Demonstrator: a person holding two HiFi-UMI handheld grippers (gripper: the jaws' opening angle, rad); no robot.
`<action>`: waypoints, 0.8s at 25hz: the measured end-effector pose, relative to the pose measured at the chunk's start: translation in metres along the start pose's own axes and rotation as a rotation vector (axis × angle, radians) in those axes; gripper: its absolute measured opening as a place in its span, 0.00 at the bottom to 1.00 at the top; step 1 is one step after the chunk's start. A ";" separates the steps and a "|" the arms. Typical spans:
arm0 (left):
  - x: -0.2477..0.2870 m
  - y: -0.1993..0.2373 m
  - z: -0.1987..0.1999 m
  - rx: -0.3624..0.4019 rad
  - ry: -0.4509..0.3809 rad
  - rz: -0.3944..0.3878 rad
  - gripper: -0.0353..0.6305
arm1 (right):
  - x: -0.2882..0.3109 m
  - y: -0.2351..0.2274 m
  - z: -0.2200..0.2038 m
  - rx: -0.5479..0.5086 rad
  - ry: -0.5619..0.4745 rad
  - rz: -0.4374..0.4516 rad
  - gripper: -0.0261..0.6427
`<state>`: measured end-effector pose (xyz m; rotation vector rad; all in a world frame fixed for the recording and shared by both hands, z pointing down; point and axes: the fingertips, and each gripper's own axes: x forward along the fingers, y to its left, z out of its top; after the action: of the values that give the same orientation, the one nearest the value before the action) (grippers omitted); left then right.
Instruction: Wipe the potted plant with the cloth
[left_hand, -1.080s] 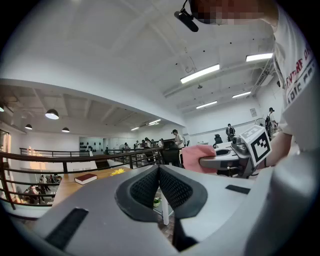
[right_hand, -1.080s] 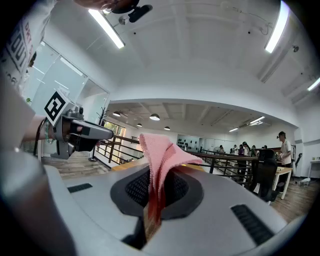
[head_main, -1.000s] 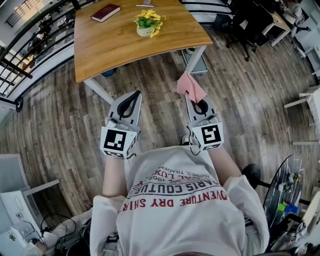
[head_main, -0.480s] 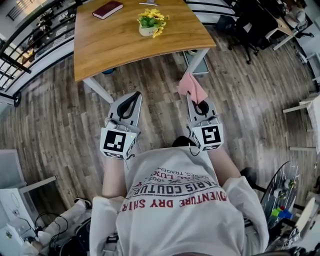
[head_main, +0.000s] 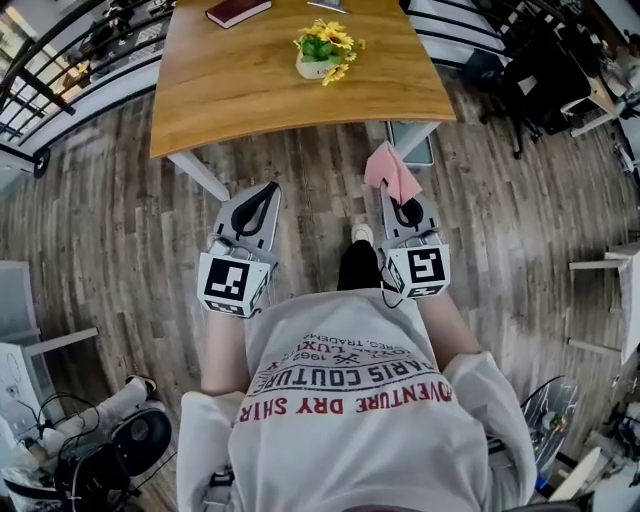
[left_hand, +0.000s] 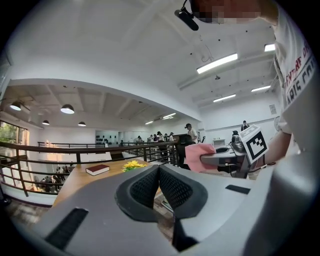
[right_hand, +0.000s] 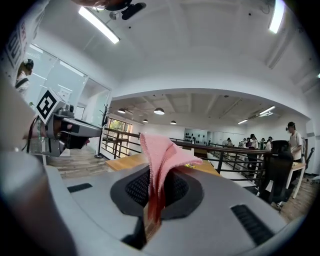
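The worktop (head_main: 250, 90) is bare on the near side of the potted plant (head_main: 325, 50); a red book (head_main: 238, 12) lies well to its left.

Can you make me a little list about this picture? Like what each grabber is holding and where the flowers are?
left gripper: shut, holding nothing
right gripper: shut on a pink fabric cloth, which sticks out past the jaws
plant: small white pot of yellow flowers, standing on the light brown wooden table, ahead of both grippers
book: dark red closed book, near the table's far edge
touching the plant: nothing yet
floor: grey-brown wood-plank floor
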<state>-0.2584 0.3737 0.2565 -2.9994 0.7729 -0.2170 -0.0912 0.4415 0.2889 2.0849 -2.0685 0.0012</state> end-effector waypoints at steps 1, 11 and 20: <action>0.016 0.007 -0.002 -0.004 0.002 0.020 0.08 | 0.017 -0.012 -0.002 0.000 -0.003 0.015 0.09; 0.152 0.038 0.020 -0.017 0.003 0.209 0.08 | 0.139 -0.139 0.011 -0.046 -0.053 0.180 0.09; 0.249 0.058 0.015 -0.051 0.080 0.319 0.08 | 0.225 -0.227 -0.009 -0.042 0.009 0.265 0.09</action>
<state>-0.0687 0.2025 0.2686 -2.8712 1.2645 -0.3086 0.1383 0.2197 0.2971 1.7686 -2.3014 0.0065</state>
